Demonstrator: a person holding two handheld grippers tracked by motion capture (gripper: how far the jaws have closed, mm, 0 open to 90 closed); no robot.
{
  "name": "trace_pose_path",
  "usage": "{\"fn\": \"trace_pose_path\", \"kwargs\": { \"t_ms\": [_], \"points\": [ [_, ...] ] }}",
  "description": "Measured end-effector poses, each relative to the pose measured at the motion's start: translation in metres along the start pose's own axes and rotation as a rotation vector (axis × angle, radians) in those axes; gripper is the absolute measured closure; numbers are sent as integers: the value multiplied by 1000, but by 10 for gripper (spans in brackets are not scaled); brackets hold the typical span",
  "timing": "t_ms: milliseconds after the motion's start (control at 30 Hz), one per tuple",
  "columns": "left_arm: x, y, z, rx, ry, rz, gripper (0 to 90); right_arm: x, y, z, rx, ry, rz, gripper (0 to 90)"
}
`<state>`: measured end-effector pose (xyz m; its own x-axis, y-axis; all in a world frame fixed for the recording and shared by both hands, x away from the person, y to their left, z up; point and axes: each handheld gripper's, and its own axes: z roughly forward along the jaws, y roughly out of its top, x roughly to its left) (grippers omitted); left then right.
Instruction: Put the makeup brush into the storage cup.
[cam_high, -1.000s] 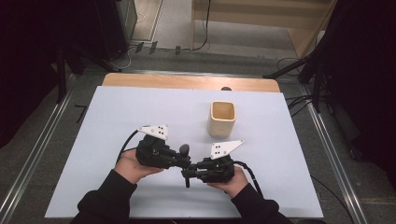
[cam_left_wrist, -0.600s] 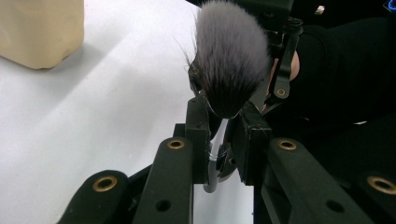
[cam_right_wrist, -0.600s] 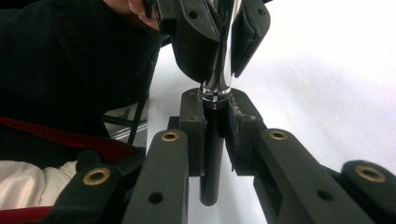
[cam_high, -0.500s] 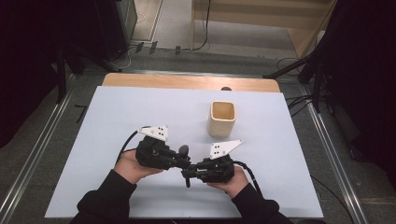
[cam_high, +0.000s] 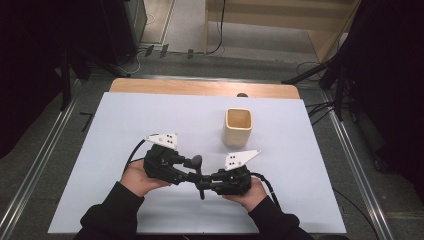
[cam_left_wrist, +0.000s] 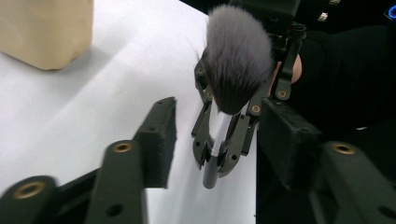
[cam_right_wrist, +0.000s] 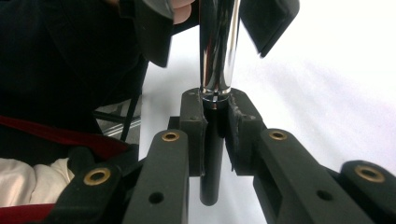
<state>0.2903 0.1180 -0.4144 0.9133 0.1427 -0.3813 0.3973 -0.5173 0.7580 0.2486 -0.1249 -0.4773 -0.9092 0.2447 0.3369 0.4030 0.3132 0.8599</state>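
Both grippers, the left gripper (cam_high: 192, 172) and the right gripper (cam_high: 202, 184), were black, with brass-coloured screws at the jaw joints. Each carried a grey three-cornered plate (cam_high: 162, 139) with dark dots. A black cable (cam_high: 134, 150) trailed from each. The person wore black sleeves (cam_high: 107, 216).

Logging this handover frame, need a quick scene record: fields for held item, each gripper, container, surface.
held item: makeup brush, grey bristles, chrome ferrule, black handle
right gripper: shut on the brush handle, just below the ferrule
left gripper: jaws have just been opening; brush between them, pads off it
brush pose: off the table, between the two grippers
container: beige square cup, upright, apart from both grippers
surface: white table
hands: one on each gripper, near table edge
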Motion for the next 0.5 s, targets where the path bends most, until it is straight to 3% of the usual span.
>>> {"fn": "trace_pose_path", "kwargs": {
  "t_ms": [167,233,333,500],
  "points": [
    [1,-2,-3,-15,-4,3,361,-2,0,-3,-3,-18,3,794],
    [1,-3,-3,-20,4,-1,345,-2,0,-3,0,-27,0,794],
    [1,-5,-4,-15,32,27,324,-2,0,-4,-1,-33,-4,794],
    [2,-8,-5,-3,50,25,303,-2,1,-6,-1,-54,-11,794]
  ]
}}
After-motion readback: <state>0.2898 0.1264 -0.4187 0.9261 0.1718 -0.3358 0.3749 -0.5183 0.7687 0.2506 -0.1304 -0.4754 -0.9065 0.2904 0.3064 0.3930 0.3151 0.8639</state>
